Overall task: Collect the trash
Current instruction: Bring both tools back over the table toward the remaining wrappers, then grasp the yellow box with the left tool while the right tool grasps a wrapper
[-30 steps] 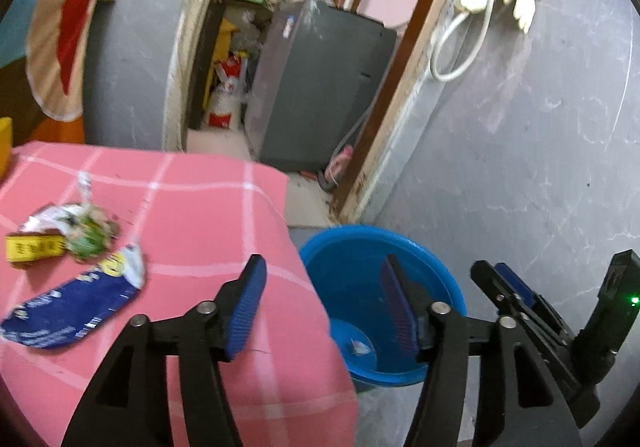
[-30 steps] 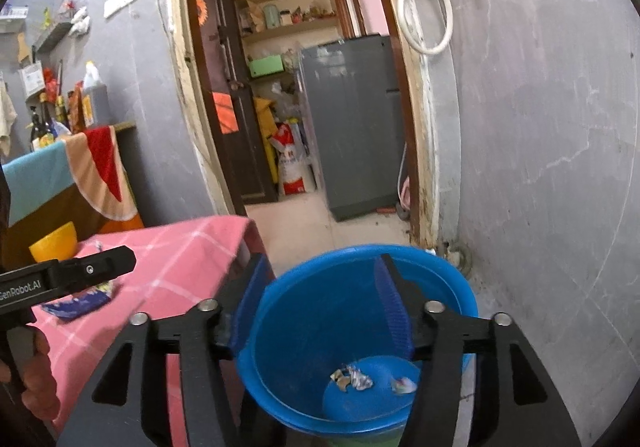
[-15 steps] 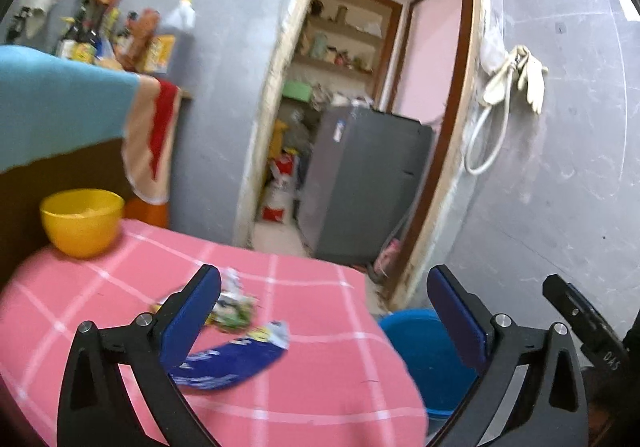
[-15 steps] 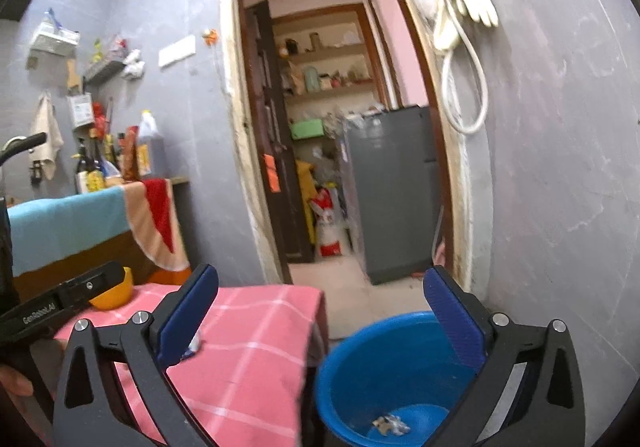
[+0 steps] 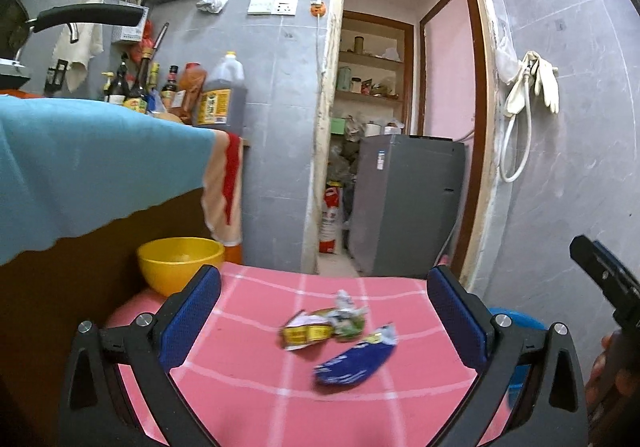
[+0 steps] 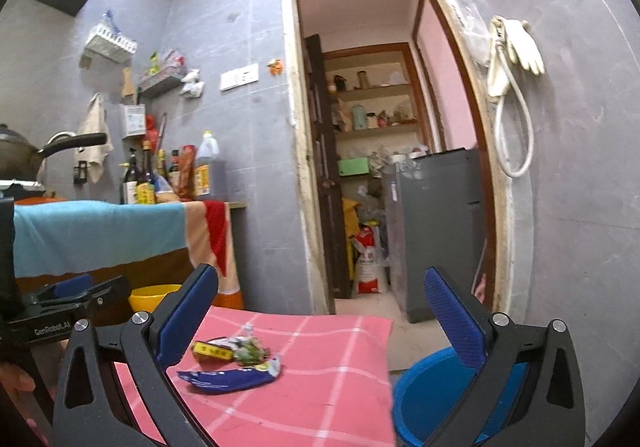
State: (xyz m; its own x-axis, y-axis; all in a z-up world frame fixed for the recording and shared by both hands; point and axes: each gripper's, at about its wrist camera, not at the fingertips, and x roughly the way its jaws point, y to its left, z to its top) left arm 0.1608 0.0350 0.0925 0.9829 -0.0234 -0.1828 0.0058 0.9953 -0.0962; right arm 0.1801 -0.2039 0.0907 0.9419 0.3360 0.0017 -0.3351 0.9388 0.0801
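Both claws now stand wide and empty. A second ago each was narrowed over the blue basin, looking down at scraps in its bottom; since then both have swung up and back toward the pink checked surface. I read that as a drop-off finished and a new pick beginning.

The left claw (image 5: 324, 331) frames the remaining trash between its blue pads, hovering short of it and touching nothing. Nearest lies the blue wrapper (image 5: 354, 361), flat on the cloth. Just behind it, the yellow-labelled wrapper (image 5: 307, 333) and the crumpled green-and-white wrapper (image 5: 349, 316) sit against each other; whether they overlap I cannot tell through the blur.

The right claw (image 6: 322, 321) hangs further to the right, with the same pile toward its left pad and the blue basin (image 6: 424, 395) low under its right one, beside the surface's edge and below it.

Further out, a yellow bowl (image 5: 180, 263) rests at the far left of the surface (image 5: 248, 399), well apart from the wrappers.

At least three pieces remain to collect. The left claw looks best placed, and the thin, flat blue wrapper will probably need a low pinch at an edge.
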